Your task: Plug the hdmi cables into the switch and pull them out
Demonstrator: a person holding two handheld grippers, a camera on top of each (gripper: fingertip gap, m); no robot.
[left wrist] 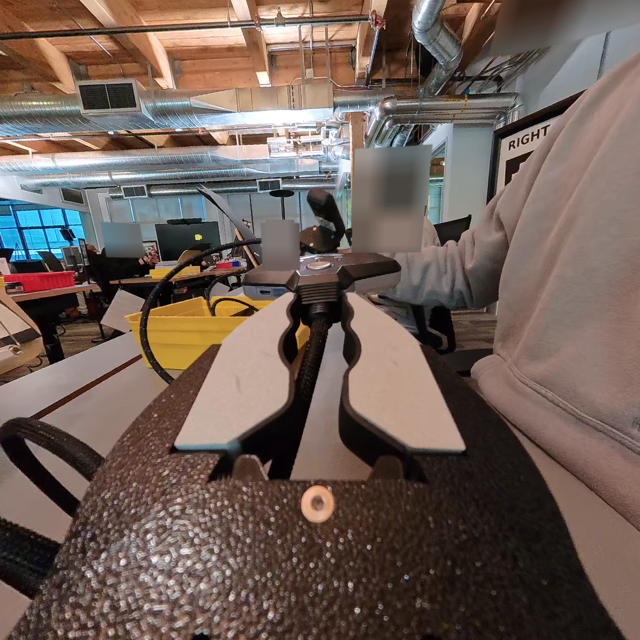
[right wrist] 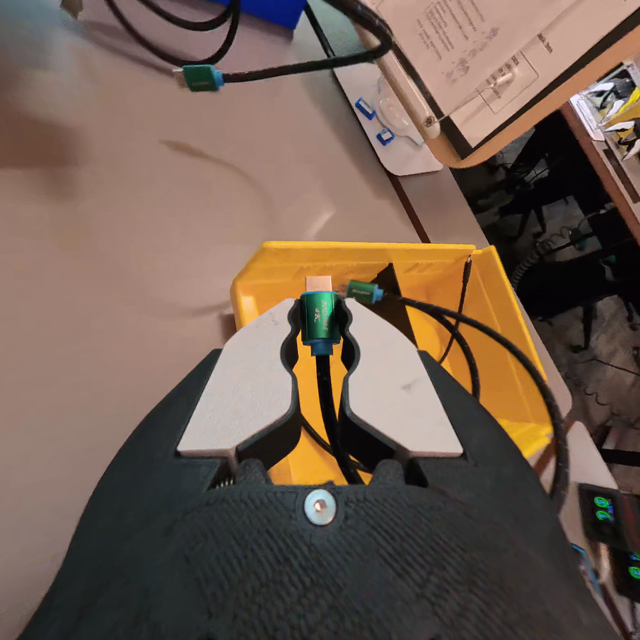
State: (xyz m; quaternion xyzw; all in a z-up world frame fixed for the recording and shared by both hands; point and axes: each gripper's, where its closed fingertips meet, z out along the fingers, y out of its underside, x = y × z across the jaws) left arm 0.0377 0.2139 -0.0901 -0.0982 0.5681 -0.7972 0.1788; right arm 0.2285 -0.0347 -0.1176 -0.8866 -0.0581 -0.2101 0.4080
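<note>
The right gripper [right wrist: 319,304], black-bodied with pale grey finger plates, clamps the green metal HDMI plug [right wrist: 318,320] with a blue collar between its fingertips, gold tip pointing forward, its black cable [right wrist: 327,398] trailing back between the fingers. This plug hangs above the open yellow plastic bin [right wrist: 367,258]; inside the bin lies a second green plug [right wrist: 362,292] on a braided black cable. Beyond the bin, on the beige tabletop [right wrist: 156,225], a third green plug [right wrist: 200,78] rests well apart.

The left gripper [left wrist: 318,298], speckled dark with the same grey plates, pinches the ribbed black strain relief [left wrist: 318,291] where a braided black lead [left wrist: 311,349] joins the dark switch box [left wrist: 322,272] with top buttons, lifted just beyond the bin, a side port facing left
</note>
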